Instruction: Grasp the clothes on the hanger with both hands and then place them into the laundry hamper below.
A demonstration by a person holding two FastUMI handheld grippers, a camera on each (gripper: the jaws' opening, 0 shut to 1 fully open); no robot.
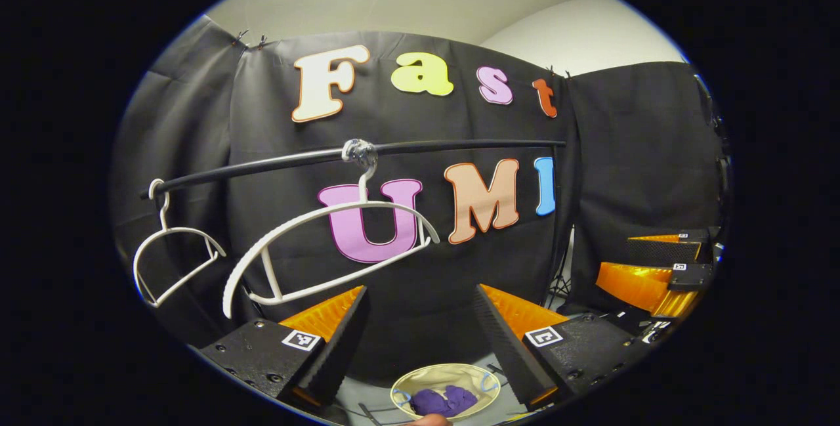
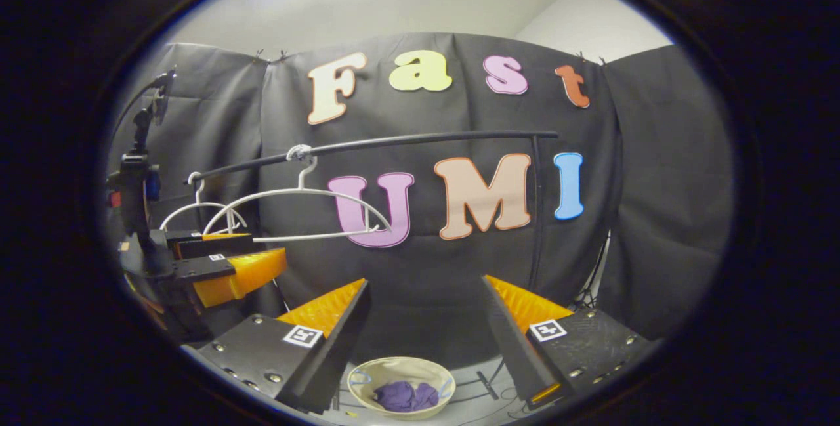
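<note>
Both hangers are hanging bare on the rod [image 1: 407,148]. The big hanger [image 1: 328,252] is tied near the rod's middle w/ a wrap, prob. so it is not sliding off. The small hanger [image 1: 172,262] is sitting by the rod's left end.

The clothes [image 1: 444,401] are purple & bunched up, lying inside the hamper [image 1: 489,380] on the floor, under the rod. So the drop looks done already, I think.

Left tool [image 1: 420,321] is wide open & holding nothing. The clothes are lying low between its two fingers, farther off & not touching. Something small is peeking in at the bottom edge by the hamper; can't tell what.

Right tool [image 2: 426,314] is wide open too, w/ nothing in it. In the right gripper view the clothes [image 2: 405,396] are sitting in the hamper [image 2: 400,368], again low between the fingers & well apart from them.

Both tools are pointing at the wall, side by side, above the hamper. That fits w/ letting go over it so the clothes fall straight in. The left tool [image 2: 236,262] is also showing at the left of the right gripper view, fingers apart.
</note>
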